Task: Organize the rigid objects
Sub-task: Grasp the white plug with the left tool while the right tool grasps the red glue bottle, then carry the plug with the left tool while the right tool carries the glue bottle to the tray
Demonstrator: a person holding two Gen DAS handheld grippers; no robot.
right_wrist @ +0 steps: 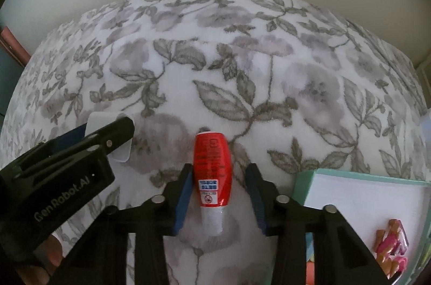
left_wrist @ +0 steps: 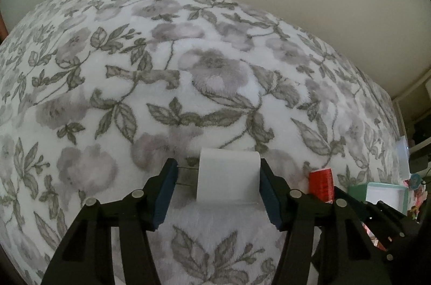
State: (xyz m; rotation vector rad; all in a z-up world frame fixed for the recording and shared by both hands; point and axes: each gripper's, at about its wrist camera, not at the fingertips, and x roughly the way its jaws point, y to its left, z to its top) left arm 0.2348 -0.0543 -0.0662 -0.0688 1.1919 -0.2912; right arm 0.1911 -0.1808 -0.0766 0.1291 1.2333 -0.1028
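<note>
Left claw and right claw point down, part-closed

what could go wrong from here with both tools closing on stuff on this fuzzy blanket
1. The left tool touches the white block with only one pad; a gap remains on the other side, so closing may shove it sideways.
2. The red bottle is rounded and glossy, with a gap at one pad of the right tool; it may roll on the soft blanket.

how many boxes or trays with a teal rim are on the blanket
1. The teal-rimmed tray sits at the right edge of the floral blanket, right of the red bottle; small pink and orange items lie inside. More may be hidden outside both views.
</note>
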